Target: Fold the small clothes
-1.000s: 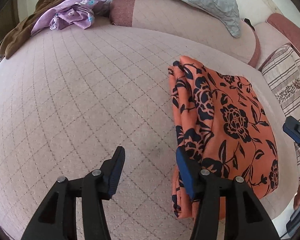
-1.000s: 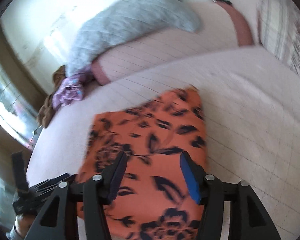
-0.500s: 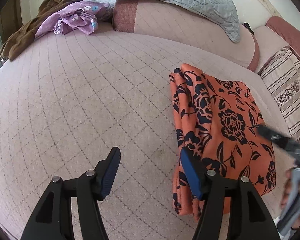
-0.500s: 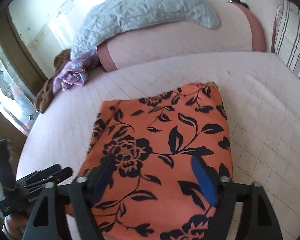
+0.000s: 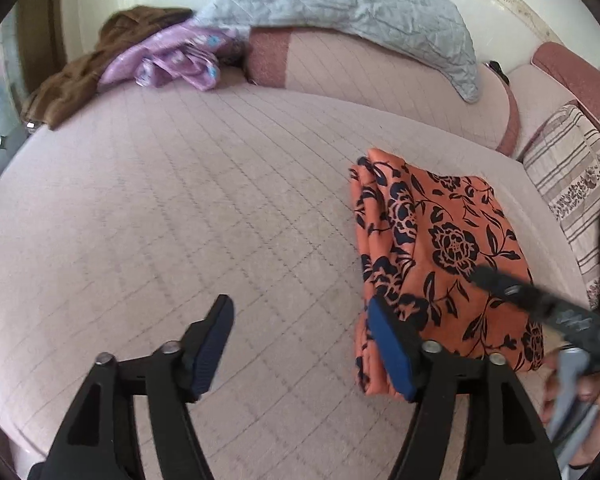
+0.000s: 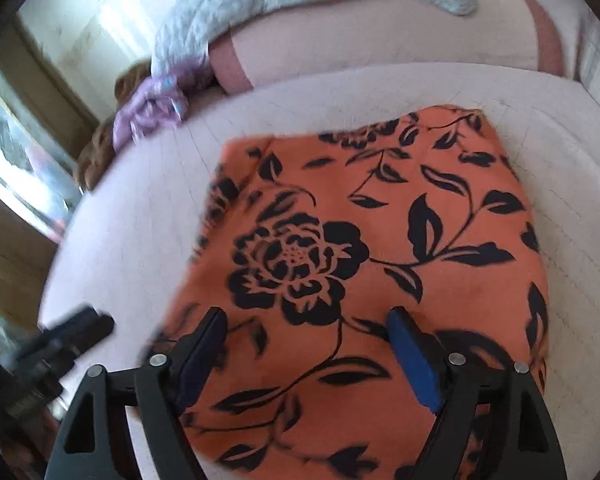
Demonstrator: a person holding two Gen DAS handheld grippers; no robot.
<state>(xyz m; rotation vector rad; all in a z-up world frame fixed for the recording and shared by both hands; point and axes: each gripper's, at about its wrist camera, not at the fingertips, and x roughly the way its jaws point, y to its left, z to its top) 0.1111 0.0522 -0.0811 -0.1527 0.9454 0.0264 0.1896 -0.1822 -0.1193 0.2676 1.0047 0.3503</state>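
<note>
An orange garment with a black flower print (image 5: 440,248) lies folded in a flat rectangle on the pink quilted bed (image 5: 180,220). It fills the middle of the right wrist view (image 6: 360,240). My left gripper (image 5: 300,344) is open and empty, low over the bed just left of the garment's near left edge. My right gripper (image 6: 306,348) is open and empty, just above the garment's near part. The right gripper also shows at the right edge of the left wrist view (image 5: 548,312), over the garment's near right corner.
A purple garment (image 5: 172,64) and a brown one (image 5: 80,80) lie piled at the bed's far left. A grey quilt (image 5: 340,4) lies over the pink headboard (image 5: 380,76). A striped pillow (image 5: 572,184) sits at the right. A window (image 6: 16,184) is on the left.
My right gripper has come in low over the near part of the orange garment. My left gripper stays open at the garment's left edge, drawn back slightly. The garment has not moved.
</note>
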